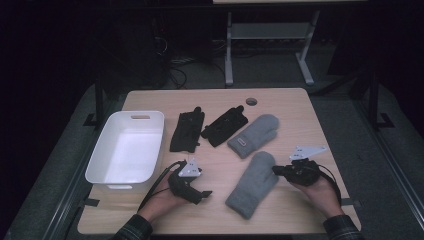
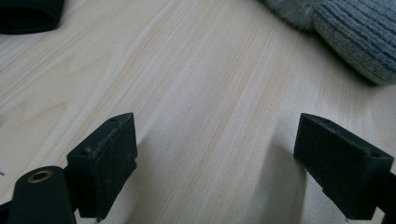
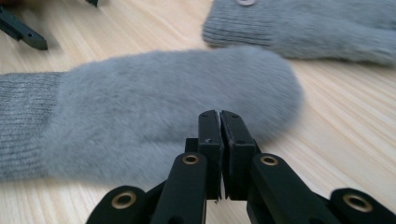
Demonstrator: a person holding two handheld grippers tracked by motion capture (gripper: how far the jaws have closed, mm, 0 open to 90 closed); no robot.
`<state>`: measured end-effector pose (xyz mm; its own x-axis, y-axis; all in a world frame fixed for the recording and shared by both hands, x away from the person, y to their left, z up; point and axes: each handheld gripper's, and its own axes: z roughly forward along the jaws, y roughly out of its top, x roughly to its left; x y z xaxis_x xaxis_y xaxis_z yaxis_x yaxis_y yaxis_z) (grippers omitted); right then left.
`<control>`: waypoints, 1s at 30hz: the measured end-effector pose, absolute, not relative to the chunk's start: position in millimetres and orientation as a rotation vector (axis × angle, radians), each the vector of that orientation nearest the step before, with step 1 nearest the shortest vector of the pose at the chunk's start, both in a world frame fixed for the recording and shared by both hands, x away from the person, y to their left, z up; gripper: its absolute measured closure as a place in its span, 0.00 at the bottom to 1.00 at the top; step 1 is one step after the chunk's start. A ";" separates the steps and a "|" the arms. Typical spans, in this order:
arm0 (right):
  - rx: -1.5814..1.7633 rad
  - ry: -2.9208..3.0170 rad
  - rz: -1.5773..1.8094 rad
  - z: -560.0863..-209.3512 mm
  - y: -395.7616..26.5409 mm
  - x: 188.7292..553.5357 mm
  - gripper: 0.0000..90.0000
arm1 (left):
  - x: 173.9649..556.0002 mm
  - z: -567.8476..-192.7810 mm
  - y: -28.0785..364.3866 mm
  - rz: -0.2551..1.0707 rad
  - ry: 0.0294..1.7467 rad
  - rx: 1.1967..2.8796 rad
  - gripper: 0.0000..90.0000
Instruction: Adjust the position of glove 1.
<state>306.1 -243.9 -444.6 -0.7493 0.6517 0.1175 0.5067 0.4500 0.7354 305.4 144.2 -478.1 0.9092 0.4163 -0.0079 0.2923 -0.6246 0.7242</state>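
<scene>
Counter: light wood; it carried a white tub at its left edge and four gloves in the middle.
Near grey mitten: lay toward the counter's front edge, long axis slanting from cuff at front-left to tip at back-right; its tip end sat just in front of the right gripper's jaws.
Far grey mitten: lay just behind it, apart.
Right gripper: the nearer one, at the mitten's right side, pointing left; jaws closed together, gripping nothing.
Left gripper: near the mitten's cuff; jaws wide open over bare wood, empty.
</scene>
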 end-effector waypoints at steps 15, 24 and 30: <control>0.701 2.865 1.203 -459.3 -196.9 251.0 1.00 | 305.0 -478.3 144.0 0.204 0.509 2.282 0.14; 0.603 2.914 1.206 -460.7 -162.1 258.5 1.00 | 305.2 -478.2 144.2 0.206 0.507 2.285 0.14; 0.692 2.776 1.286 -450.3 -187.7 264.5 0.94 | 305.3 -478.0 144.3 0.206 0.505 2.287 0.14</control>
